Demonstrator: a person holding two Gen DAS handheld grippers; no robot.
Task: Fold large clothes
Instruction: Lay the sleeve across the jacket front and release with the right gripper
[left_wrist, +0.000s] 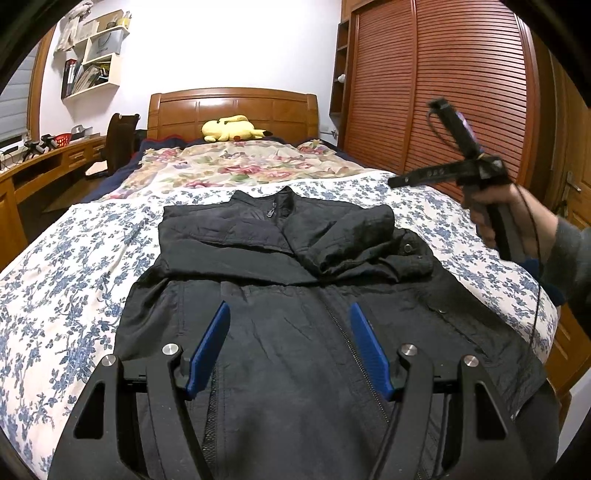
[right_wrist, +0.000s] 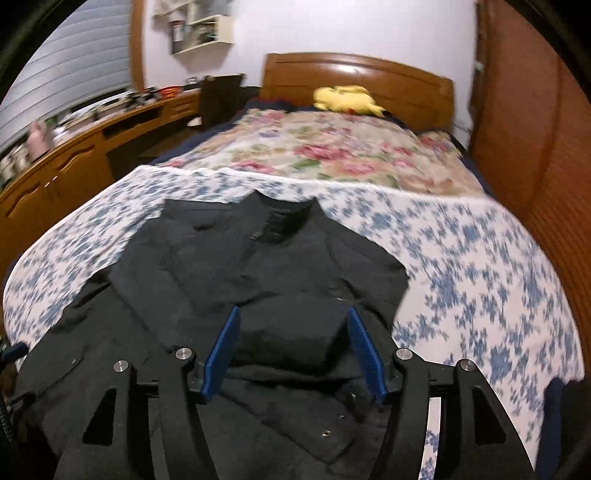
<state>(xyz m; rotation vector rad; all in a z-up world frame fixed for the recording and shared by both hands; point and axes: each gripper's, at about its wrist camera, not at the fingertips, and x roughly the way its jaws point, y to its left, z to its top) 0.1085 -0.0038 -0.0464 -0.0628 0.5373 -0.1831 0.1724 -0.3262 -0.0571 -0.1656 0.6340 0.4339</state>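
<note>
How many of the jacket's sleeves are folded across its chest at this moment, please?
2. One sleeve lies flat across the jacket on the image-left of the left wrist view; the other sleeve lies bunched on the image-right, cuff toward the zipper.

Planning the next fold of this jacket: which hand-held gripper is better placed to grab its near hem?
Left, probably. The left hand-held gripper is open, low over the jacket near its hem. The right hand-held gripper is open too, but looks farther up, over the folded sleeve.

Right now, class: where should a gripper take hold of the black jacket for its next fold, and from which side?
Probably the bottom hem of the black jacket, from the foot of the bed: both sleeves already lie folded across the chest, and the open left gripper hovers over that lower part.
</note>
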